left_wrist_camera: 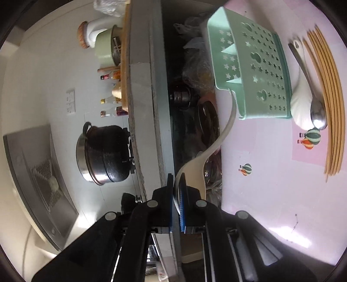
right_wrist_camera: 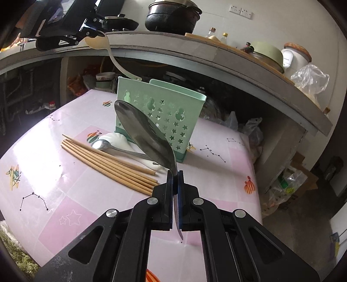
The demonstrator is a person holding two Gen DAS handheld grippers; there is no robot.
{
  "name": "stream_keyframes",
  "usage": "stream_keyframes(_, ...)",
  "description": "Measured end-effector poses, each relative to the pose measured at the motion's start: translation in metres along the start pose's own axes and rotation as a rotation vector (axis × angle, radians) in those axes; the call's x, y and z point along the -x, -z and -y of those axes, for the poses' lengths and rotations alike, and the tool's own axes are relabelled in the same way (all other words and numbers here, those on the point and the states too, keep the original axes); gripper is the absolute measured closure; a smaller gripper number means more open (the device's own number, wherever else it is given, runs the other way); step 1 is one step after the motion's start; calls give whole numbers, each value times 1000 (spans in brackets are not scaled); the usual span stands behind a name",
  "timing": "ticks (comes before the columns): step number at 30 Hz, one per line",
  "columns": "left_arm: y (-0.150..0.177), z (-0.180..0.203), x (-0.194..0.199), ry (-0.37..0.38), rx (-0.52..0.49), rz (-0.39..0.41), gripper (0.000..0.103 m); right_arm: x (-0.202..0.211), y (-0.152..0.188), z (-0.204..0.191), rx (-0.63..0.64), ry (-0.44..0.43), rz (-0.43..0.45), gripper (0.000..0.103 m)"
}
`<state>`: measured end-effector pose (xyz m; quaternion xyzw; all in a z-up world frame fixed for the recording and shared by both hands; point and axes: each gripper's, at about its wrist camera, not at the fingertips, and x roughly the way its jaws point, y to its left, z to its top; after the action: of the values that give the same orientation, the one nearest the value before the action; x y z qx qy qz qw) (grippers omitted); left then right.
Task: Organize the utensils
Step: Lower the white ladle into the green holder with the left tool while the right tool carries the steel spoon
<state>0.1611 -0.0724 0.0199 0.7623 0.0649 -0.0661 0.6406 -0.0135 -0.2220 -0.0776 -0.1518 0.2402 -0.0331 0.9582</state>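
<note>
My left gripper is shut on the bowl of a cream plastic spoon. Its curved handle reaches to the top edge of the green star-punched utensil holder. The right wrist view shows that left gripper high at the upper left, with the cream spoon hanging handle-down over the holder. My right gripper is shut on the handle of a large metal spoon, bowl raised in front of the holder. Several wooden chopsticks, a smaller metal spoon and a white ceramic spoon lie on the table.
The holder stands on a table with a pink patterned cloth. A grey counter overhangs behind it, carrying a black pot, bottles and a green pot. Bags and bowls crowd the dark space under the counter.
</note>
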Motion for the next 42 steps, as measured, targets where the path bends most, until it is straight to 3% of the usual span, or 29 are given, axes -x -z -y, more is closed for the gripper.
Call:
stream_keyframes(9,-37,15,-19,60,-391,22,98,4,8,9,-65,-20,14,101)
stream_keyframes(12,-56,13,-30,113,-412,18,98,5,10,11,-77,-24,18,101)
stream_keyframes(16,-82,0,-40,227,-335,21,95,6,12,12,-89,-25,24,101)
stream_keyframes(18,-93,-7,-42,277,-279,30,94,6,12,15,-99,-24,24,101)
stream_keyframes(19,-98,-10,-43,296,-249,38,87,6,13,16,-105,-25,24,101)
stream_keyframes(23,-108,-28,-47,330,-125,79,50,5,13,22,-139,-33,18,101)
stream_keyframes(26,-107,-49,-49,390,-2,87,40,5,13,29,-185,-47,9,100)
stream_keyframes(30,-92,-84,-51,446,210,101,36,3,13,43,-265,-81,-6,100)
stream_keyframes(36,-30,-132,-40,482,674,133,26,7,6,60,-374,-140,8,101)
stream_keyframes(42,51,-111,-1,526,1178,125,20,18,-38,81,-430,-167,135,101)
